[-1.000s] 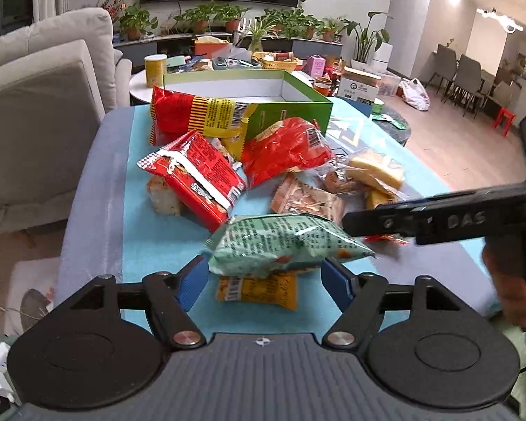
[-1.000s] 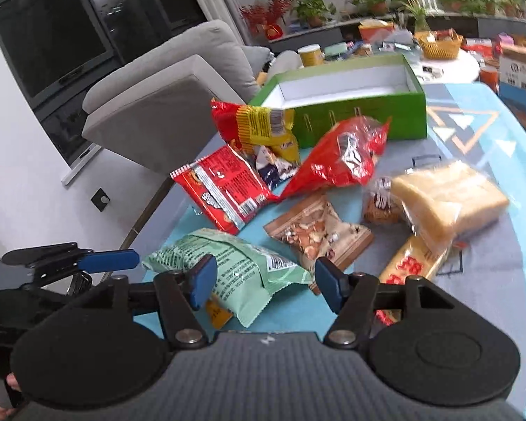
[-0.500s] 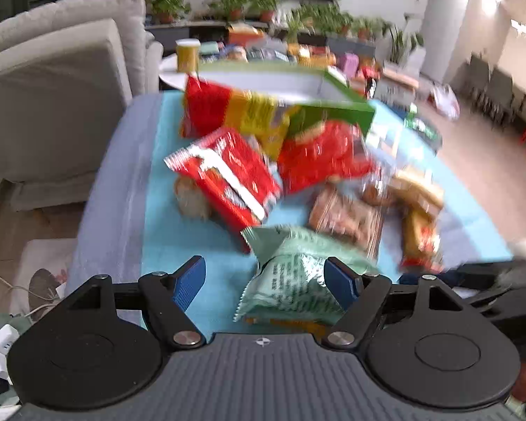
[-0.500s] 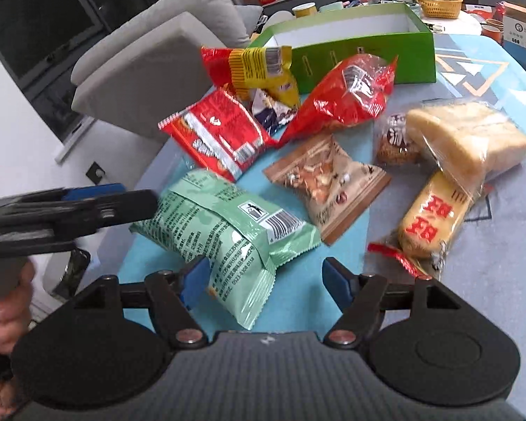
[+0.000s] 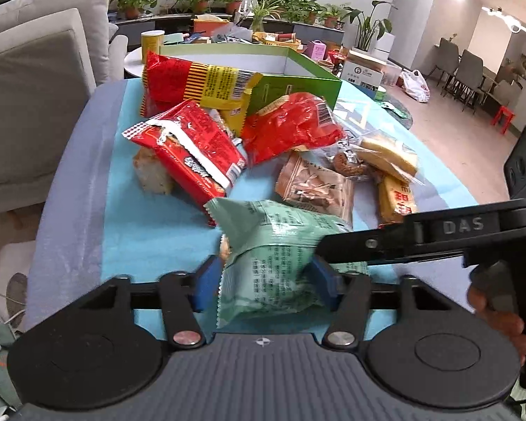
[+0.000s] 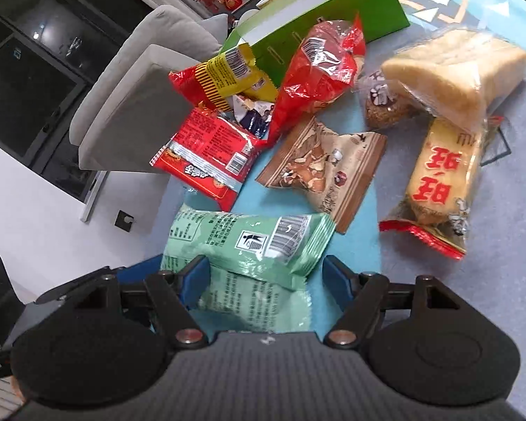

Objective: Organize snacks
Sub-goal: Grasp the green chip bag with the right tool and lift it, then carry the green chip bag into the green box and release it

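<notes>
A pale green snack packet (image 5: 280,263) sits pinched between the blue pads of the left gripper (image 5: 263,277), whose jaws have just been closing on it, at the near edge of a blue tablecloth (image 5: 150,231) strewn with snacks. From the right, the black arm of the right gripper (image 5: 403,242) crosses in front of the packet's far corner, hiding where its tips end; a person's hand (image 5: 501,312) on its handle is cut off at the frame edge.

In the right wrist view the same green packet (image 6: 249,245) lies between the right gripper's (image 6: 263,277) blue pads. The left pad overlaps the wrapper, the right pad stands clear of it with tablecloth showing between, so the jaws are part-way apart and not clamped on the packet. The left gripper's blue tip (image 6: 140,270) pokes in from the lower left, mostly hidden behind the black linkage.

Beyond lie a red noodle packet (image 5: 189,154), a red-and-yellow bag (image 5: 193,84) propped against an open green box (image 5: 294,87), a crumpled red bag (image 5: 291,122), a brown nut packet (image 6: 326,168), a clear-wrapped yellow cake (image 6: 452,66) and a yellow packet with red characters (image 6: 438,182). A pale chunk of cake (image 5: 150,175) is half-buried under the noodle packet. A small dark blue wrapper (image 6: 256,115) peeks out between the red bags, too covered to identify
</notes>
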`<state>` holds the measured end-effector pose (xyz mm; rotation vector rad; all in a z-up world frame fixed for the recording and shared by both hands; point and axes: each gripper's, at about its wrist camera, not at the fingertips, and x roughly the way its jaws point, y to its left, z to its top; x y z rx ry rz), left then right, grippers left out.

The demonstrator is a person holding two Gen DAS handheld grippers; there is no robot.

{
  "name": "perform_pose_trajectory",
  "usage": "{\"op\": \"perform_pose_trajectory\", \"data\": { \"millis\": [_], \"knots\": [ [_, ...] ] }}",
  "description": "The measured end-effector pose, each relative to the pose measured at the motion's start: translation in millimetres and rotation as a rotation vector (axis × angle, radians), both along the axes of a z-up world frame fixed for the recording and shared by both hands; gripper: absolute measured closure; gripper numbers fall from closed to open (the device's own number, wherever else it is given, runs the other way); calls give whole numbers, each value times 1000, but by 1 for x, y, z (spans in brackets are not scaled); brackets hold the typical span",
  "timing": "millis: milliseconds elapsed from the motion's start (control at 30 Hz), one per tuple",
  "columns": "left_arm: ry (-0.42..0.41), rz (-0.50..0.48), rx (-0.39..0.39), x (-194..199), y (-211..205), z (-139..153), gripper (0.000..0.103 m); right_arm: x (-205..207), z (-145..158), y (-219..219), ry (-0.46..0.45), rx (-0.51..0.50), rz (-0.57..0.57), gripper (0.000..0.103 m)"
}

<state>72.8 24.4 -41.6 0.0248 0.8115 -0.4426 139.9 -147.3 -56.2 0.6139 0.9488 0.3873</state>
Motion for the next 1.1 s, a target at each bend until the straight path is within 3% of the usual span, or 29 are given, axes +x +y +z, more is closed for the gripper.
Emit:
{"op": "perform_pose_trajectory", "data": {
  "millis": [67, 133, 300, 533, 667, 900, 1100],
  "knots": [
    [-29, 4, 18, -3, -4, 2, 60, 1, 3, 2, -5, 3, -6, 55],
    [-68, 0, 35, -6, -9, 7, 63, 1, 9, 1, -30, 11, -3, 62],
    [-210, -4, 36, -5, -14, 38, 64, 8, 47, 4, -191, -54, 2, 65],
    [-335, 65, -49, 45, -21, 90, 63, 54, 106, -3, -362, -115, -34, 65],
    [-411, 87, -29, 80, -37, 110, 63, 93, 125, -8, -407, -133, -70, 65],
    [-435, 93, -30, 143, -51, 114, 63, 150, 120, -15, -421, -132, -104, 65],
    [-366, 101, -12, 198, -49, 90, 63, 194, 98, -17, -363, -116, -99, 65]
  ]
}}
